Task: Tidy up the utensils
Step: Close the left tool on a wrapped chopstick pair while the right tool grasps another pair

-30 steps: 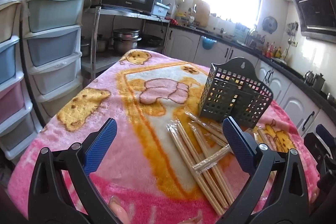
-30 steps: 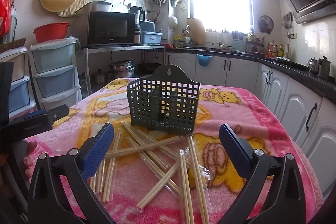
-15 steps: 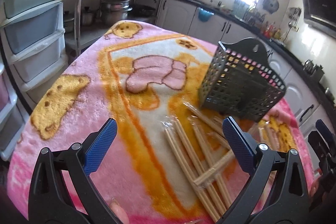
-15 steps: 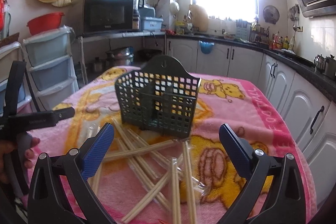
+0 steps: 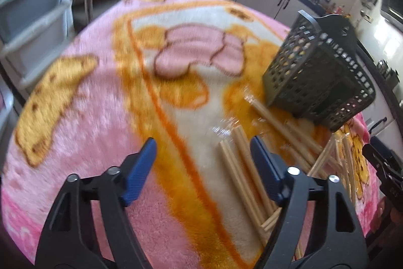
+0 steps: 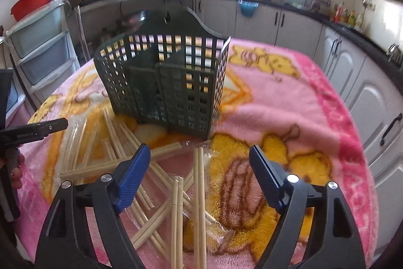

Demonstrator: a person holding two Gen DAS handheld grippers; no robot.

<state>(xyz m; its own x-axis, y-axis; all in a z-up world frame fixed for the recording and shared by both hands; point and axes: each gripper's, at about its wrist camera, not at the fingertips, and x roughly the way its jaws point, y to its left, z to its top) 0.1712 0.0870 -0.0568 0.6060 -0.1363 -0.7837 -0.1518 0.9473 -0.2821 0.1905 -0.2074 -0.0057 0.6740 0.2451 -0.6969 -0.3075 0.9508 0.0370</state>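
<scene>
Both tongs hang released over a kitchen table draped in a pink cartoon-bear blanket, their blue-padded jaws spread wide with nothing between them. Seen from the left wrist, the left gripper hovers above bare blanket, its right-hand finger just overlapping the nearest of the wrapped chopsticks, which fan out ahead and to the right of it toward the dark green perforated utensil basket; the basket stands farther ahead on the right, tilted in this blurred view, with one pair of sticks running up to its base. At the far right edge of that view the black frame of the other tool shows. Seen from the right wrist, the right gripper is poised directly over the scattered chopsticks, several pairs in clear plastic sleeves crossing one another beneath and between its fingers, and more lying off to the left. The utensil basket sits upright straight ahead of this gripper, just beyond the pile, its inner divider visible through the lattice wall. At the left edge, part of the left tool's black handle and the person's fingertips appear beside the table.
</scene>
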